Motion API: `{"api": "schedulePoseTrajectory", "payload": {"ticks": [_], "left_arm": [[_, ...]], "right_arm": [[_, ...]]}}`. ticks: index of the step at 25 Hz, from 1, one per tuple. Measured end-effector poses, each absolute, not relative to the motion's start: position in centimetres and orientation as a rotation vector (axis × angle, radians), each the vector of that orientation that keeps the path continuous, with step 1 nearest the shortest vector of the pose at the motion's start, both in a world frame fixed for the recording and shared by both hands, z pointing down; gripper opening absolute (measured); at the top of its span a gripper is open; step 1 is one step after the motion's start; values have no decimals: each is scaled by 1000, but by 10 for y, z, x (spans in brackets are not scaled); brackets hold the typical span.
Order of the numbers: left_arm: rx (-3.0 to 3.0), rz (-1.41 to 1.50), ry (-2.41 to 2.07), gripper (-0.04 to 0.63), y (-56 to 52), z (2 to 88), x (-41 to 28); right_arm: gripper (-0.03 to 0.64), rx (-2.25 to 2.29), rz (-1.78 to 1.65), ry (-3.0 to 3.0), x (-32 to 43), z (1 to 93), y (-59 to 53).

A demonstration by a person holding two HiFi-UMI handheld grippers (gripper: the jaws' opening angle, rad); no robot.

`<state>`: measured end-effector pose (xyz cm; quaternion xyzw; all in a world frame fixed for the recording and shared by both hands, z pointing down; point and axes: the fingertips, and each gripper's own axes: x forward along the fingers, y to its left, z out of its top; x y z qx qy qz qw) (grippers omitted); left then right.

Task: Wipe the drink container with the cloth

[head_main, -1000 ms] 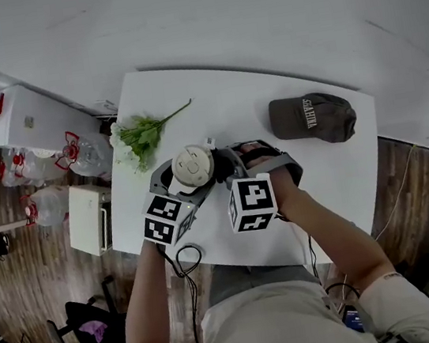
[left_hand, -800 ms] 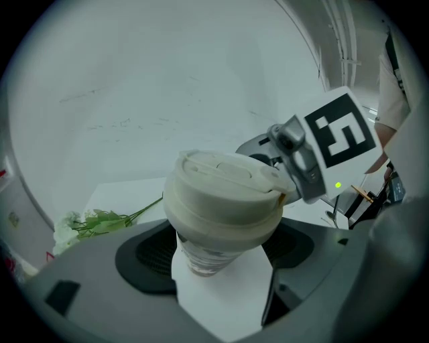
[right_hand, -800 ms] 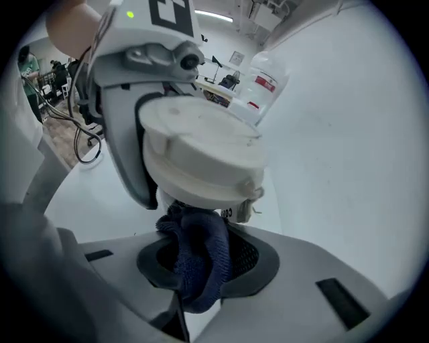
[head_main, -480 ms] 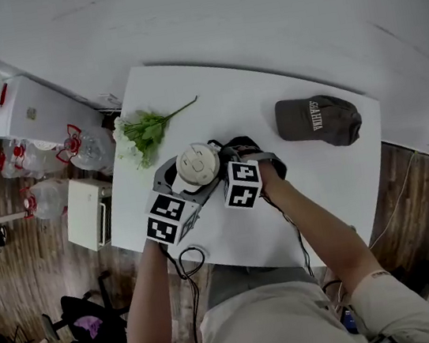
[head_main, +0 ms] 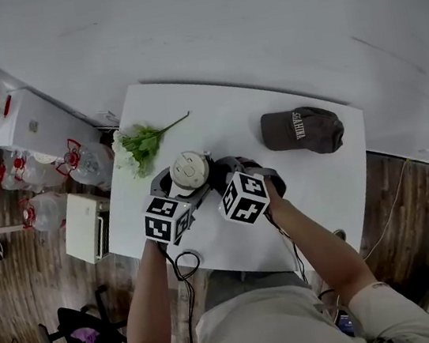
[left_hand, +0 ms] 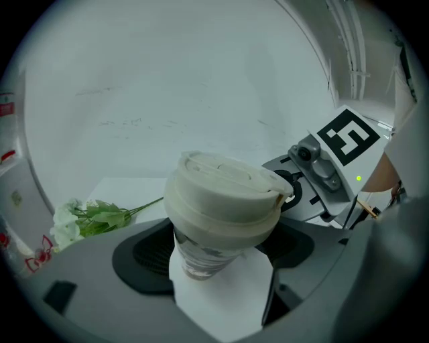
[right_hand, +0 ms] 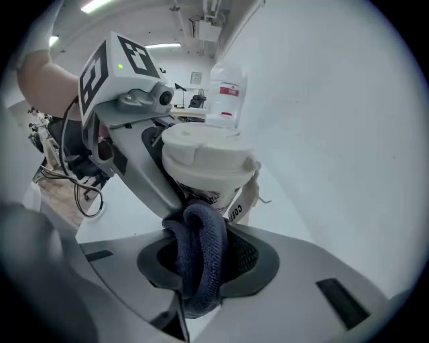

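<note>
Left gripper clamped low on lidded cup, jaws partly apart round its body; cup upright over left part of table, near flowers. Right gripper closed on dark blue cloth, the bunched cloth touching cup's side below its top. Cap well apart, at right.

Drink container: cream lid, pale body bearing dark print. Cloth: dark navy, fine woven texture. Tabletop: plain white. Cap: dark, possibly brown-grey, with pale lettering. Flower sprig: green leaves, white blossoms. Marker cubes: black squares on white.
</note>
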<state>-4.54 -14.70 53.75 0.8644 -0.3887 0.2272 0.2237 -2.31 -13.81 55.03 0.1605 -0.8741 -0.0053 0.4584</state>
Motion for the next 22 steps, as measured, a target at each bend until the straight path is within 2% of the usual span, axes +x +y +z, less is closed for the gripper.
{"api": "schedulePoseTrajectory", "payload": {"ticks": [6, 12, 22], "left_arm": [[2354, 526, -1137, 403, -133, 535, -40], [2268, 417, -1191, 402, -114, 517, -59], [2358, 407, -1274, 402, -86, 453, -89]], "right_arm": [[119, 524, 167, -2167, 4, 537, -124], [119, 641, 197, -2192, 29, 502, -123], [118, 858, 413, -2506, 46, 386, -128]]}}
